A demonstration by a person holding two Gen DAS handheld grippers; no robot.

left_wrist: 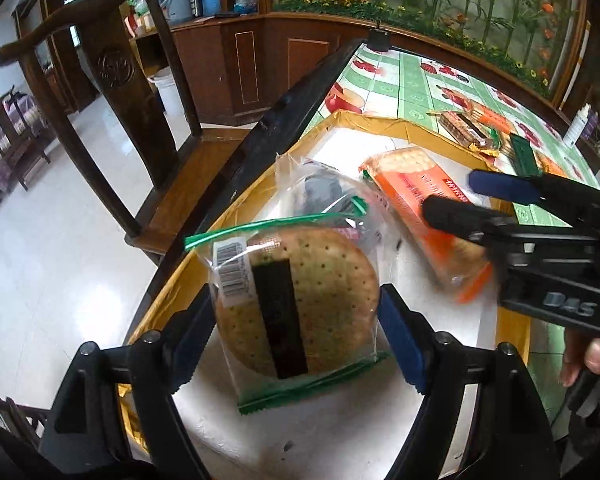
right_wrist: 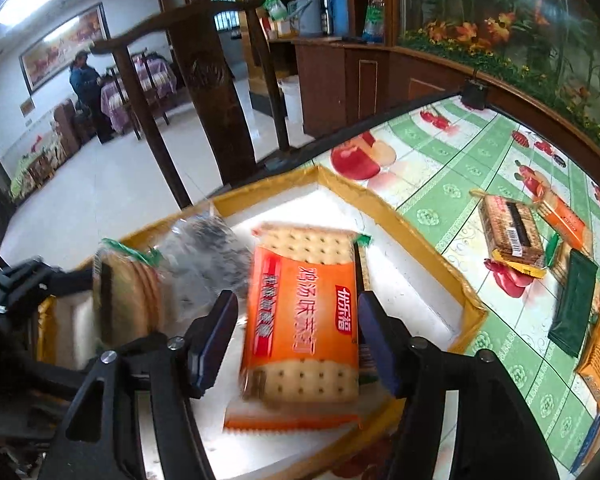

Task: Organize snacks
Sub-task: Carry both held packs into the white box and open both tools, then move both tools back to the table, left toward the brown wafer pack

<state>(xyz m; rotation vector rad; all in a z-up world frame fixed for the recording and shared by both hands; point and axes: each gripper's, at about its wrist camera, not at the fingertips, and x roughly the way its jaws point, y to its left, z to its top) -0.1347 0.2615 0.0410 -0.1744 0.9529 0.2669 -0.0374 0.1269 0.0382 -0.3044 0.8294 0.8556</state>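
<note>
Orange cracker pack (right_wrist: 300, 312) lies between the open right tool (right_wrist: 296, 344); round biscuit pack (left_wrist: 296, 304) between the open left tool (left_wrist: 296, 340).

Three snack packets lie in the tray (right_wrist: 416, 236): one round-biscuit packet (left_wrist: 296, 304), one orange cracker packet (right_wrist: 304, 316), one clear bag (right_wrist: 208, 264). Two thermoses (right_wrist: 324, 10) stand on the cabinet.
</note>
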